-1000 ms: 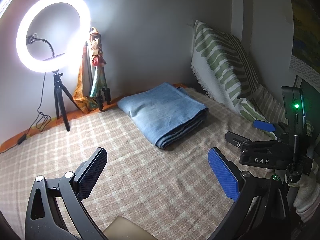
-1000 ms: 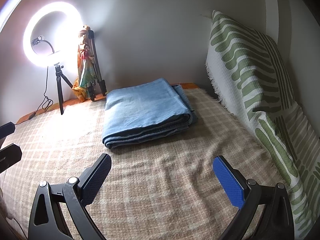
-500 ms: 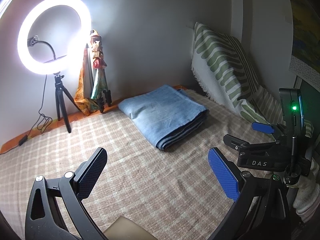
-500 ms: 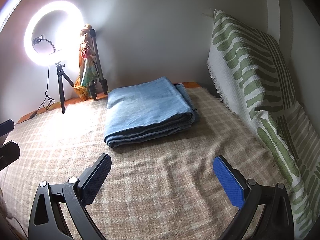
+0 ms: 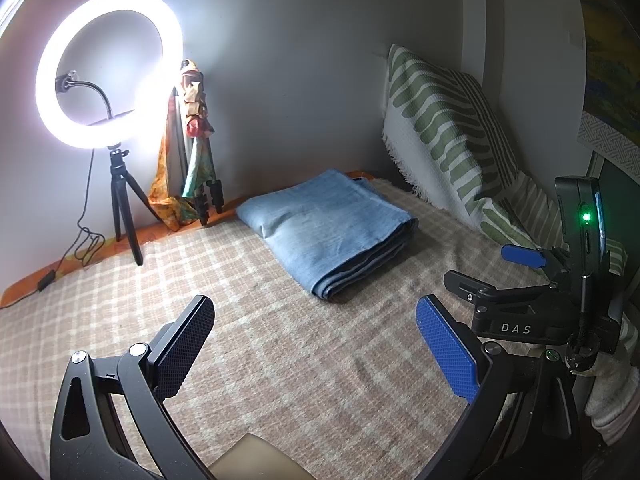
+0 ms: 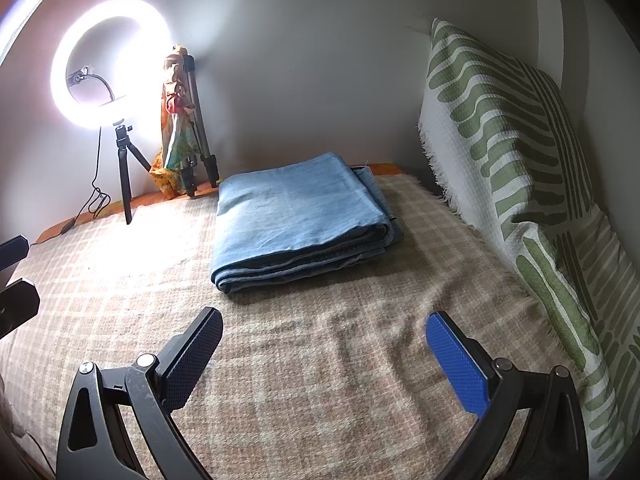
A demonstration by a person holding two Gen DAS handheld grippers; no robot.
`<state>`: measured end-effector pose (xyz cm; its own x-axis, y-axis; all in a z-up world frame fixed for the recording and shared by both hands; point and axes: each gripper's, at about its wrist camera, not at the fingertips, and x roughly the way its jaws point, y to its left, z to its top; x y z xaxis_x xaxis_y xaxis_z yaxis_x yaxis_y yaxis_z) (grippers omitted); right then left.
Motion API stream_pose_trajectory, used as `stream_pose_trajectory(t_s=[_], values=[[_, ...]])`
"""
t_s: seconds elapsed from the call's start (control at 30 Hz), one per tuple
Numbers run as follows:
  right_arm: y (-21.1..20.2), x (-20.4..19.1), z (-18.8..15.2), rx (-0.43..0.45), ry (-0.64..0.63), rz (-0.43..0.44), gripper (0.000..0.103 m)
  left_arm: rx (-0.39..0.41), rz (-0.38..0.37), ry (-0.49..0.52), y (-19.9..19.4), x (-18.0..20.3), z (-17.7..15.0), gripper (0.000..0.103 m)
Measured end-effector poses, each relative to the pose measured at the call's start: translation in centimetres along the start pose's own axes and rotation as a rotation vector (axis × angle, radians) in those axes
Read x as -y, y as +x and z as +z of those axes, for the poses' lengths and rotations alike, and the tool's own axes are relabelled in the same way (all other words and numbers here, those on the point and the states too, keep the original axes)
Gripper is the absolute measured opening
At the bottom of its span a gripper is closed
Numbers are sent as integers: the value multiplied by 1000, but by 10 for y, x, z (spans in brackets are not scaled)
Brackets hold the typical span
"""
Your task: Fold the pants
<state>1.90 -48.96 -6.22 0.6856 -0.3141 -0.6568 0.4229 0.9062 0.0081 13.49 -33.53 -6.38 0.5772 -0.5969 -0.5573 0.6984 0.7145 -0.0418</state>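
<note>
The light blue pants (image 5: 326, 232) lie folded in a neat flat stack on the checked beige blanket (image 5: 280, 360), near the back wall; they also show in the right wrist view (image 6: 296, 220). My left gripper (image 5: 314, 350) is open and empty, held above the blanket in front of the pants. My right gripper (image 6: 324, 354) is open and empty too, also short of the stack. The right gripper shows at the right edge of the left wrist view (image 5: 520, 276). The left gripper's fingers (image 6: 16, 300) show at the left edge of the right wrist view.
A lit ring light (image 5: 108, 72) on a small tripod stands at the back left, its cable trailing on the bed. A folded tripod with a coloured cloth (image 5: 196, 128) leans on the wall. A green-striped pillow (image 6: 512, 152) leans at the right.
Both grippers have drawn back slightly from the folded pants, still open and empty. The pants have not moved.
</note>
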Motion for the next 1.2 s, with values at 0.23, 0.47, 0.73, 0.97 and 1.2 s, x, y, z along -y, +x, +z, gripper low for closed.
stream_pose_trajectory(t_s=[0.23, 0.47, 0.73, 0.97, 1.2], values=[[1, 0, 0, -2, -1, 1, 103, 7, 5, 5, -1, 2, 0, 101], [3, -1, -1, -6, 1, 6, 103, 21, 6, 18, -3, 4, -1, 101], [4, -2, -1, -8, 1, 7, 103, 55, 7, 46, -7, 7, -2, 101], [3, -2, -1, -8, 0, 7, 103, 57, 41, 31, -10, 5, -1, 101], [8, 1, -2, -15, -7, 10, 103, 68, 51, 15, -11, 0, -1, 101]])
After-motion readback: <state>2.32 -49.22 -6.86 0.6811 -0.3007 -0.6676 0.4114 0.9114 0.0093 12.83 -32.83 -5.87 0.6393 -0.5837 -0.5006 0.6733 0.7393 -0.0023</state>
